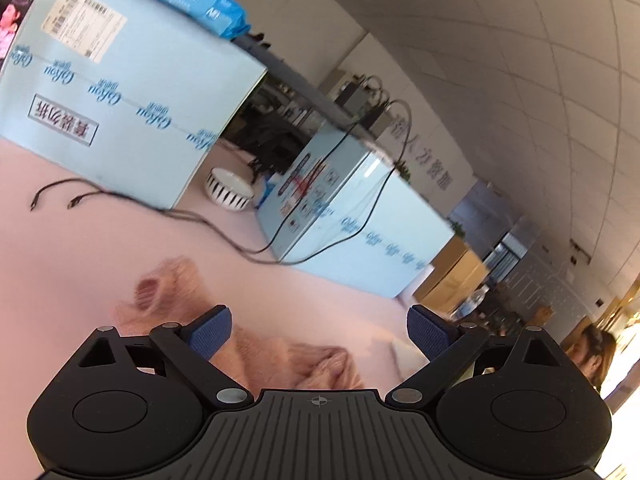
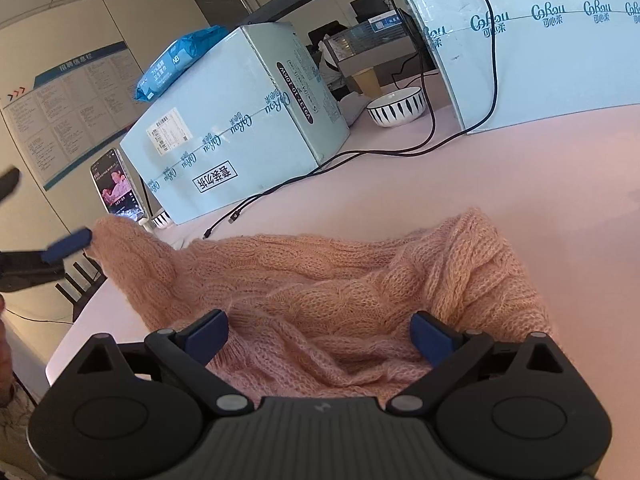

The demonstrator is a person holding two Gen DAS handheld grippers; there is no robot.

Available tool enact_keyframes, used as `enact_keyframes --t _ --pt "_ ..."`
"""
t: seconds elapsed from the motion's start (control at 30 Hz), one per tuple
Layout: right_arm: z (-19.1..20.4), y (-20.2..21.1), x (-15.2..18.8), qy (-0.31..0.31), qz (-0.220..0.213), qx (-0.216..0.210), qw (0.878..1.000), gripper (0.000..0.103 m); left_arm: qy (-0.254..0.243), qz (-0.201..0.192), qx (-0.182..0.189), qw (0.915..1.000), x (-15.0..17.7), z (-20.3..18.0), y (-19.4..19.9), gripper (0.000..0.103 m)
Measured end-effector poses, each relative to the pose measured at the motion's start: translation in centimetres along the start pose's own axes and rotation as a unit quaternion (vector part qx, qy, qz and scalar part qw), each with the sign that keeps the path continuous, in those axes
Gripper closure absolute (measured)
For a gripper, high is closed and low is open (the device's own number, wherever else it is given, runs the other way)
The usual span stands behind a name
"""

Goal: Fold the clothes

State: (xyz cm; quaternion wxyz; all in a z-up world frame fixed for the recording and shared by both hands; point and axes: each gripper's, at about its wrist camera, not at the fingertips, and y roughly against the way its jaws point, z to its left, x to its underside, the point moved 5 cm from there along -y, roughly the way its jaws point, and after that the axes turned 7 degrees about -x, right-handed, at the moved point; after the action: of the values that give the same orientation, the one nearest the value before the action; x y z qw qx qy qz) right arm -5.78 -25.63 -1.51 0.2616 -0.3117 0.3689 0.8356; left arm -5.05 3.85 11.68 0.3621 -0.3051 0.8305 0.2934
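Pink sweater (image 2: 320,280): lying rumpled on the pink tabletop (image 2: 440,184), likely soft, light, stretchy, snag-prone. Best gripping at a thick cabled edge. Right gripper (image 2: 320,338) and left gripper (image 1: 319,332): jaws gaping wide, holding nothing.

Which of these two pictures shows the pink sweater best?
The right wrist view: the pink sweater fills the foreground, its cable knit sharp. The left wrist view shows only a blurred part of it, partly behind the gripper.
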Motion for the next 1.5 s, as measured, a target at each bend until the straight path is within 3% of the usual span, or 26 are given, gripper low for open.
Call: enact_keyframes --t 0.03,0.1,0.2,0.27,0.4,0.57,0.6,0.67,0.8,0.83,0.93,1.0,1.03,1.07,1.1,1.2,1.23,1.3,1.33,1.37,1.43,1.5 --pt "0.0 0.0 0.0 0.001 0.001 0.002 1.0 0.002 -0.021 -0.009 0.008 0.9997 -0.2 -1.1 0.4 0.007" --pt "0.1 -0.1 -0.1 0.002 0.002 0.007 1.0 0.002 -0.068 0.011 0.005 0.9976 0.0 -2.9 0.1 0.005" --pt "0.2 -0.2 -0.1 0.006 0.004 0.009 1.0 0.002 -0.093 0.065 -0.047 0.9925 1.2 -3.3 -2.3 0.004" --pt "0.2 -0.1 -0.1 0.005 0.004 0.008 1.0 0.002 -0.088 0.103 -0.096 0.9861 2.1 -1.7 -4.7 0.004" --pt "-0.2 1.0 -0.8 -0.03 -0.013 -0.025 0.999 0.002 -0.064 0.171 -0.185 0.9656 4.1 3.6 -9.7 0.004" --pt "-1.9 4.2 -2.8 -0.117 -0.078 -0.091 0.986 0.002 -0.02 0.21 -0.221 0.9521 6.1 9.7 -12.8 0.004" --pt "-2.3 4.7 -3.1 -0.12 -0.088 -0.089 0.985 0.002 -0.015 0.206 -0.22 0.9532 6.2 10.2 -12.9 0.003" --pt "-2.9 6.1 -3.5 -0.109 -0.118 -0.059 0.985 0.002 -0.011 0.189 -0.212 0.9588 6.0 10.8 -12.9 0.002" --pt "-3.0 8.2 -3.7 -0.053 -0.155 -0.023 0.986 0.002 0.006 0.192 -0.213 0.9581 5.6 10.8 -12.4 0.002" --pt "-2.9 8.3 -3.6 -0.041 -0.154 -0.024 0.987 0.002 0.01 0.192 -0.213 0.9579 5.5 10.6 -12.2 0.002" --pt "0.0 7.8 -2.2 0.101 -0.088 -0.046 0.99 0.002 0.005 0.184 -0.207 0.9608 5.1 10.0 -11.4 0.002" --pt "2.6 6.6 -0.3 0.202 -0.04 -0.057 0.977 0.002 0.005 0.193 -0.206 0.9594 5.3 10.2 -11.7 0.002" --pt "3.6 6.2 0.5 0.241 -0.036 -0.054 0.968 0.002 0.005 0.198 -0.206 0.9583 5.4 10.3 -11.9 0.002" --pt "5.7 5.1 2.3 0.326 -0.024 -0.047 0.944 0.002 0.005 0.204 -0.205 0.9571 5.6 10.4 -12.1 0.002" --pt "6.4 4.9 2.9 0.351 -0.019 -0.045 0.935 0.002 0.005 0.21 -0.205 0.956 5.7 10.6 -12.3 0.002" --pt "8.9 1.8 6.3 0.476 0.016 -0.012 0.879 0.005 0.006 0.205 -0.205 0.9572 5.9 10.7 -12.4 0.002" --pt "9.1 0.2 7.0 0.495 0.031 0.017 0.868 0.012 0.006 0.204 -0.205 0.9571 5.9 10.7 -12.3 0.002" --pt "8.9 -1.4 6.8 0.488 0.042 0.044 0.871 0.033 0.004 0.205 -0.205 0.9571 5.9 10.7 -12.4 0.002" --pt "8.8 -2.3 6.7 0.484 0.047 0.058 0.872 0.053 0.002 0.205 -0.205 0.9571 5.9 10.7 -12.5 0.001" --pt "8.3 -2.9 5.5 0.454 0.044 0.067 0.887 0.065 -0.001 0.205 -0.204 0.9573 6.0 10.6 -12.4 0.001" --pt "7.7 -2.2 3.7 0.39 0.019 0.038 0.92 0.075 -0.002 0.203 -0.203 0.9579 6.1 10.6 -12.3 0.001" --pt "6.9 -1.1 1.7 0.324 -0.013 0.018 0.946 0.077 -0.002 0.2 -0.199 0.9594 6.1 10.7 -12.2 0.001"
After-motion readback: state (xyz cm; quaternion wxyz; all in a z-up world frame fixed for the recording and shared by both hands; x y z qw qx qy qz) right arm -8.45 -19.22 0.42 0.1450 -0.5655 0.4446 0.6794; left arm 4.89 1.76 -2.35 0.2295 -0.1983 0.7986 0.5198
